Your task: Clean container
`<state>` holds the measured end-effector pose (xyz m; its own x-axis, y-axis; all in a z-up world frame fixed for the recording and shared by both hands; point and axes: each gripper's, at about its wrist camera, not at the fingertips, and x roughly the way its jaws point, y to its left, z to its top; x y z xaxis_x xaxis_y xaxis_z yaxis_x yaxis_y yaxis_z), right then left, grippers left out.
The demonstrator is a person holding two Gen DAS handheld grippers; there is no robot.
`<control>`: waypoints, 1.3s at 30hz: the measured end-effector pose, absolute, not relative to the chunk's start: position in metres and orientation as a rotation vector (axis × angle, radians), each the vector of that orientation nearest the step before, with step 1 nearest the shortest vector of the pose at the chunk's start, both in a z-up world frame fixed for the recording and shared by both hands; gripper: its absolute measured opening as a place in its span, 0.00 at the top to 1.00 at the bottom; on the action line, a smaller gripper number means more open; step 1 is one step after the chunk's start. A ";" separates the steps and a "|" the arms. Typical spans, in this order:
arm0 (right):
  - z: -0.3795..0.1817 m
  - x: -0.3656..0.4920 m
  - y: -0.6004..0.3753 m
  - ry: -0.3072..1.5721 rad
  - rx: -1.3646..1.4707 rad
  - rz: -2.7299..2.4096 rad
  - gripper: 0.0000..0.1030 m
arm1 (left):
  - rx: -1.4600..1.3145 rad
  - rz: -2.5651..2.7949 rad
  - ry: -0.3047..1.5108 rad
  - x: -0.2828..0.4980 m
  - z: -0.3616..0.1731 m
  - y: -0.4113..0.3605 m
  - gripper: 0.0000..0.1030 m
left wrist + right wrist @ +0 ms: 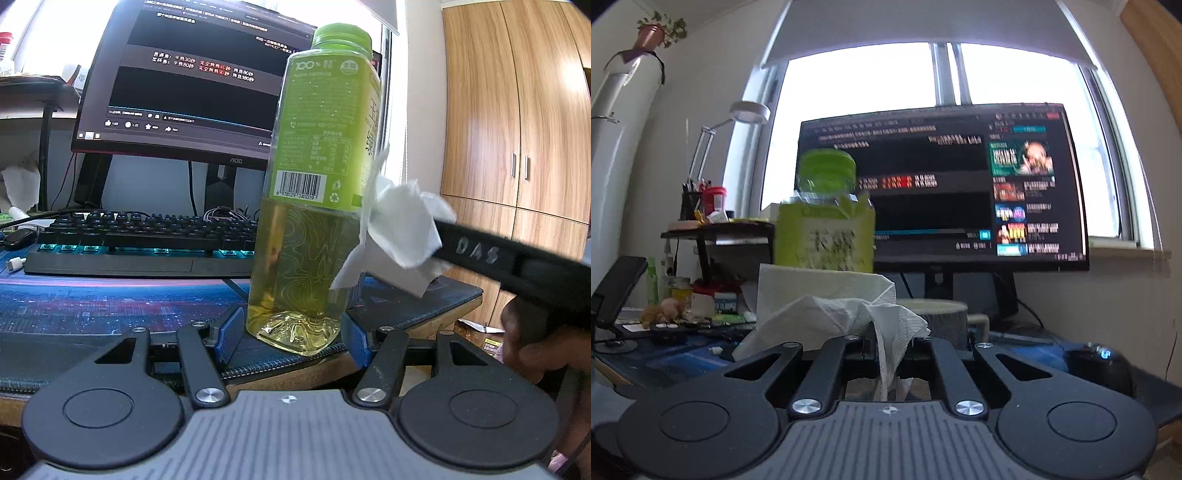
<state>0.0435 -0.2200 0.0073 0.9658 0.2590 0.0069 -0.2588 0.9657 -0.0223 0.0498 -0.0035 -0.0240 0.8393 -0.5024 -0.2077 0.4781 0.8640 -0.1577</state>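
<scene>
A clear bottle (314, 192) with a green cap, green label and yellow-green liquid stands upright on the desk mat. My left gripper (291, 338) has its blue pads on either side of the bottle's base, gripping it. My right gripper (436, 243) comes in from the right, shut on a crumpled white paper tissue (399, 229) pressed against the bottle's right side. In the right wrist view the tissue (842, 314) bunches between the fingers, with the bottle (825, 218) just behind it.
A monitor (199, 81) and a backlit keyboard (144, 236) stand behind the bottle. The blue desk mat (110, 302) ends at the desk's front edge. A wooden wardrobe (517, 122) is to the right. A cluttered shelf (716, 229) and a mouse (1097, 362) show in the right wrist view.
</scene>
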 end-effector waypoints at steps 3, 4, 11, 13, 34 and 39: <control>0.002 0.049 -0.220 0.015 -0.020 0.257 0.92 | -0.101 -0.519 0.247 0.050 -0.024 -0.004 0.39; 0.001 0.050 -0.220 0.019 -0.022 0.255 0.92 | -0.102 -0.518 0.247 0.050 -0.024 -0.004 0.39; 0.010 0.039 -0.220 -0.022 -0.014 0.267 0.92 | -0.102 -0.518 0.245 0.049 -0.025 -0.004 0.39; 0.014 0.035 -0.219 -0.037 -0.015 0.273 0.92 | -0.102 -0.517 0.244 0.049 -0.025 -0.004 0.39; 0.013 0.036 -0.220 -0.035 -0.011 0.274 0.92 | -0.106 -0.515 0.236 0.046 -0.027 -0.004 0.39; 0.016 0.033 -0.219 -0.049 -0.014 0.282 0.92 | -0.104 -0.512 0.236 0.047 -0.027 -0.004 0.39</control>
<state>0.0327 -0.2190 0.0162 0.9592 0.2788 0.0466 -0.2781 0.9603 -0.0208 0.0469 -0.0044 -0.0274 0.8456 -0.4961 -0.1970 0.4722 0.8674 -0.1571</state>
